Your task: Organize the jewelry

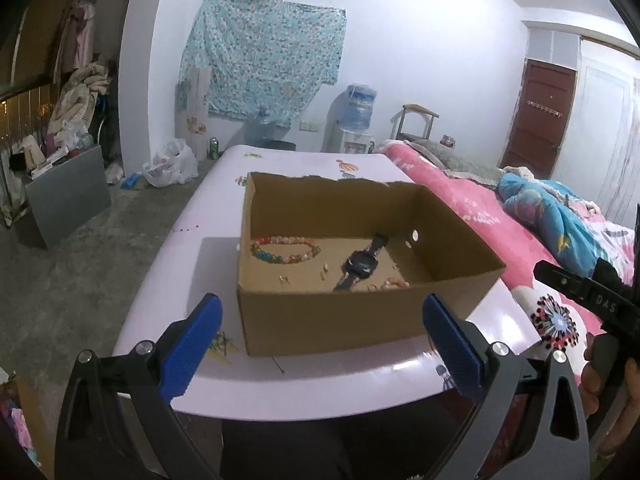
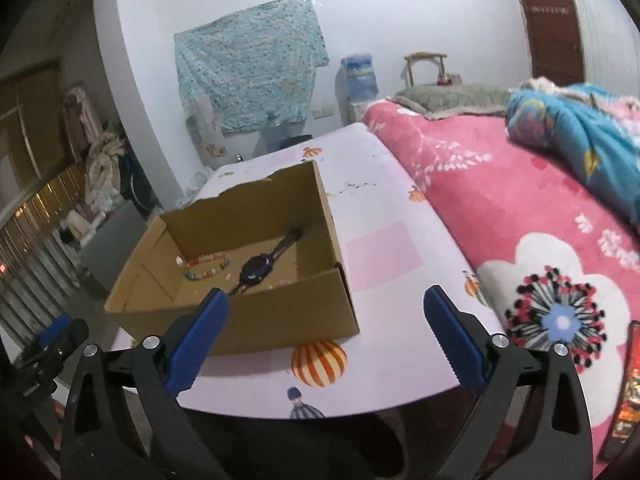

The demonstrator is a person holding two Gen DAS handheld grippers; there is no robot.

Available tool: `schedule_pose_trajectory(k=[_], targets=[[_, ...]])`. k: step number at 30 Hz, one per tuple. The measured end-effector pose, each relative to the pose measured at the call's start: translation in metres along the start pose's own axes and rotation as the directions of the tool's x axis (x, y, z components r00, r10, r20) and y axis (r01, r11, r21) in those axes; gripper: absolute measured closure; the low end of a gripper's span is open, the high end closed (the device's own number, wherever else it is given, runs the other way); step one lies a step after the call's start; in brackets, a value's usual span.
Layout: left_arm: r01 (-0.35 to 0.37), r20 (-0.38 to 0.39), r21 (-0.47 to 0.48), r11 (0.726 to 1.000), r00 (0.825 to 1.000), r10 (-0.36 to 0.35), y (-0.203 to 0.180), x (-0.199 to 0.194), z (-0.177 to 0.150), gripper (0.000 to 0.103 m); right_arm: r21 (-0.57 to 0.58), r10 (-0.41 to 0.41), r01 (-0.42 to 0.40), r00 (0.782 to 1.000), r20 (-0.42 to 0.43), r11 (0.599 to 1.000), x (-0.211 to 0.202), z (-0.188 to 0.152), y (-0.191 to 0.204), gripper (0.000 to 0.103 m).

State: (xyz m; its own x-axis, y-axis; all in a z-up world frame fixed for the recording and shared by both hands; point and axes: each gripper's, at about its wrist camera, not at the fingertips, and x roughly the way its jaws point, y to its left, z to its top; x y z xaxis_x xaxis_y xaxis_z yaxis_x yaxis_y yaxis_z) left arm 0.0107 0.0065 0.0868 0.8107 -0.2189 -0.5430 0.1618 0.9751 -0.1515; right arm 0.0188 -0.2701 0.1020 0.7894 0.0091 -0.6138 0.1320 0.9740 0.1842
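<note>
An open cardboard box (image 1: pixel 336 320) stands on a pink table (image 1: pixel 312 384). Inside lie a colourful bead bracelet (image 1: pixel 285 249), a black wristwatch (image 1: pixel 362 266), small gold earrings (image 1: pixel 285 278) and an orange beaded piece (image 1: pixel 394 283) by the near wall. My left gripper (image 1: pixel 322 344) is open and empty, just in front of the box. In the right wrist view the box (image 2: pixel 280 320) sits left of centre with the watch (image 2: pixel 260 266) and bracelet (image 2: pixel 206 267) inside. My right gripper (image 2: pixel 326 338) is open and empty, over the table's near edge to the right of the box.
A bed with a pink floral blanket (image 2: pixel 540 216) and a blue quilt (image 2: pixel 580 128) borders the table's right side. A grey cabinet (image 1: pixel 66 194), plastic bags (image 1: pixel 172 164) and a water dispenser (image 1: pixel 354 120) stand on the floor beyond.
</note>
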Motion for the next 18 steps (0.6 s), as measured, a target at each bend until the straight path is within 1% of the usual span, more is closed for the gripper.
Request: schedule_pose_trajectory(k=[2,4,7,9,11,15,16,18], targets=[[0.006,-0.012,0.008,1.000,1.000,-0.005,-0.007,-0.001,-0.007,0.005,-0.027,-0.035,0.035,0.999,0.012,0.999,-0.004,-0.005,0.003,0.008],[0.012,-0.018,0.016,1.000,1.000,-0.012,-0.012,-0.002,-0.011,0.005,-0.055,-0.086,0.088,0.996,0.034,0.995,-0.008,-0.009,0.004,0.008],[-0.027,-0.015,0.050,0.998,1.000,0.027,-0.021,-0.004,-0.014,0.005,-0.075,-0.140,0.144,0.988,0.058,0.987,-0.015,-0.016,0.007,0.008],[-0.054,-0.008,0.091,0.994,0.998,0.055,-0.028,-0.004,-0.016,0.005,-0.081,-0.173,0.178,0.983,0.065,0.981,-0.016,-0.019,0.007,0.008],[-0.066,-0.010,0.121,0.990,0.998,0.067,-0.032,-0.003,-0.017,0.005,-0.090,-0.217,0.225,0.972,0.090,0.970,-0.018,-0.022,0.008,0.008],[-0.064,-0.023,0.161,0.985,0.997,0.069,-0.039,-0.001,-0.021,0.005,-0.118,-0.263,0.278,0.956,0.128,0.953,-0.024,-0.028,0.012,0.008],[-0.056,-0.031,0.162,0.985,0.998,0.062,-0.040,0.000,-0.022,0.005,-0.119,-0.268,0.283,0.954,0.132,0.952,-0.026,-0.029,0.012,0.008],[-0.037,-0.062,0.152,0.988,0.997,0.047,-0.041,0.005,-0.023,0.005,-0.114,-0.254,0.268,0.959,0.126,0.957,-0.027,-0.031,0.010,0.008]])
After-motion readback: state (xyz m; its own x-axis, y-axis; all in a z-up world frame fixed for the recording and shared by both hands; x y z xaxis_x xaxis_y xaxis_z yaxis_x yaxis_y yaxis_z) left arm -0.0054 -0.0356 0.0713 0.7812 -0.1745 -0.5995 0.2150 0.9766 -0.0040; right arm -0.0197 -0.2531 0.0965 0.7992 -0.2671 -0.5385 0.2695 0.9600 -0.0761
